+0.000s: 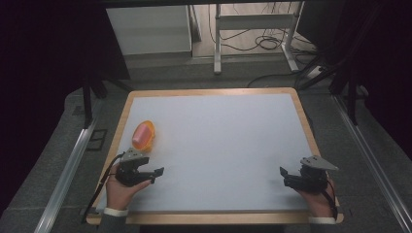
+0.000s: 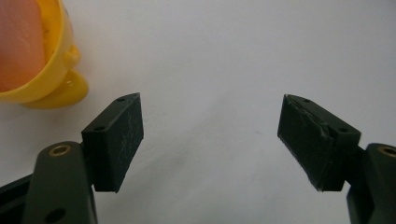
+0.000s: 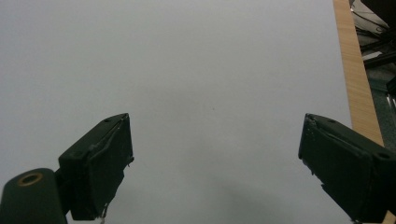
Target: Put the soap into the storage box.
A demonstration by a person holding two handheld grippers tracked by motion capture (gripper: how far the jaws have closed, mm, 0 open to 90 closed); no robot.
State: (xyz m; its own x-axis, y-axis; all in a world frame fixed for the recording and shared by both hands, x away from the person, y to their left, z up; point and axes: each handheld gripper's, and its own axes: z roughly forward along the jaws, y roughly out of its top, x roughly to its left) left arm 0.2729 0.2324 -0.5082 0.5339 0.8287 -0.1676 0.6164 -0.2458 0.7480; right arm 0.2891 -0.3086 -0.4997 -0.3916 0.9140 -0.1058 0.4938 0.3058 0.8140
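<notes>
A yellow cup (image 1: 148, 136) lies on its side near the left edge of the white mat (image 1: 218, 141), with a pink object (image 1: 141, 134) in its mouth. My left gripper (image 1: 154, 175) rests just in front of it, held by a hand, jaws open and empty. In the left gripper view the yellow cup (image 2: 63, 70) and the pink object (image 2: 21, 42) sit at the upper left, beyond the open left gripper (image 2: 210, 135). At the mat's front right corner my right gripper (image 1: 285, 177) is open. The right gripper (image 3: 215, 158) has bare mat between its jaws.
The mat lies on a table with a wooden rim (image 1: 211, 91); the wooden rim (image 3: 356, 70) is close on the right gripper's right. Beyond the table stand a white cabinet (image 1: 150, 29), a metal frame (image 1: 255, 22) and floor cables (image 1: 267, 41).
</notes>
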